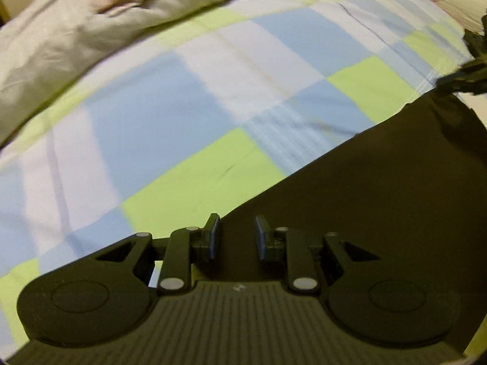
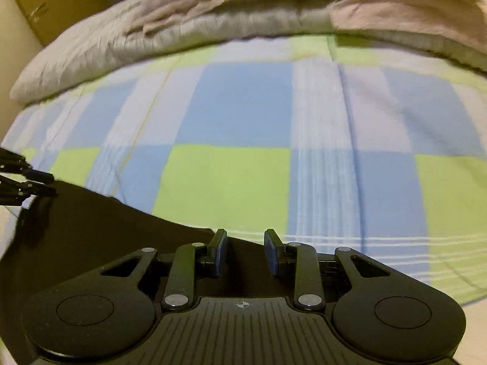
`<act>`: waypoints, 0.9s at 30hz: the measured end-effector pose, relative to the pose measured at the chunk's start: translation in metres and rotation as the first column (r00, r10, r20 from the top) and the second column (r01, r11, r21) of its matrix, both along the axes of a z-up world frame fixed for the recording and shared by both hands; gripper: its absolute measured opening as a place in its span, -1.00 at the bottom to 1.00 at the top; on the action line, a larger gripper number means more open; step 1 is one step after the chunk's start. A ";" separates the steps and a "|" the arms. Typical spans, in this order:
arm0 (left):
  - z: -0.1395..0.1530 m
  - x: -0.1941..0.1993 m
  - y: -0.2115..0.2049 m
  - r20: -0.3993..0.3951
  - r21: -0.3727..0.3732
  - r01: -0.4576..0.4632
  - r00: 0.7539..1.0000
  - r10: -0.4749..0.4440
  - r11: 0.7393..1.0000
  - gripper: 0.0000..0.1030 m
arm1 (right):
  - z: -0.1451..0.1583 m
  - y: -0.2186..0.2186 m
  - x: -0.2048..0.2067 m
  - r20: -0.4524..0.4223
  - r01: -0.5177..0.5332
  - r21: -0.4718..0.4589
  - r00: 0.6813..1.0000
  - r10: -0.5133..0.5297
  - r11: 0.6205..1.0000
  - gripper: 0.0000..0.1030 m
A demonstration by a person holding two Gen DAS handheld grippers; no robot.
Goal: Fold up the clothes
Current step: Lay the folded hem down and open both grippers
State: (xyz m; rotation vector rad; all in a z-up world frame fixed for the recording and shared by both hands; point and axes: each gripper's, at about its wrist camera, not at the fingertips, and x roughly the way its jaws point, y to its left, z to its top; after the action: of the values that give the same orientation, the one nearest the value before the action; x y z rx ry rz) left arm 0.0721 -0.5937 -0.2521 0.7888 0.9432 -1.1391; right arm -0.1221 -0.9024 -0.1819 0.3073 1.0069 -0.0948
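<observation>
Black garment (image 1: 380, 182) flat on checked bedsheet (image 1: 182, 106), left claw (image 1: 237, 237) and right claw (image 2: 246, 252) slightly parted, empty

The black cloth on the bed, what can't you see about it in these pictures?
- Black cloth: left wrist view, the frame edge and the left gripper cut it off, so its type is unclear.
- Same cloth: right wrist view, the right gripper covers its near part.
- Grey blanket: blurred, cut by the top edge.
- Both jaws stand open, no cloth between them.
</observation>
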 end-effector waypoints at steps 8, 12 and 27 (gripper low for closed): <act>0.032 -0.044 0.102 0.003 0.071 -0.043 0.999 0.042 0.997 -0.32 | 0.023 0.067 -0.101 -0.056 -0.142 0.001 0.988 0.142 0.990 0.44; 0.032 -0.079 0.148 -0.049 0.115 -0.050 0.997 0.056 0.992 -0.28 | 0.012 0.114 -0.152 -0.108 -0.207 0.042 0.972 0.210 0.978 0.44; 0.036 -0.093 0.181 -0.120 0.049 -0.039 0.992 0.044 0.998 -0.25 | -0.007 0.215 -0.190 -0.234 -0.161 0.065 0.957 0.172 0.985 0.44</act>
State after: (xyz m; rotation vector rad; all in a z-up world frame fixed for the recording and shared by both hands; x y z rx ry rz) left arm -0.0212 -0.4131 -0.2162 0.7402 1.0861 -1.1425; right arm -0.3117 -0.6873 -0.1892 0.2545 1.2714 0.0458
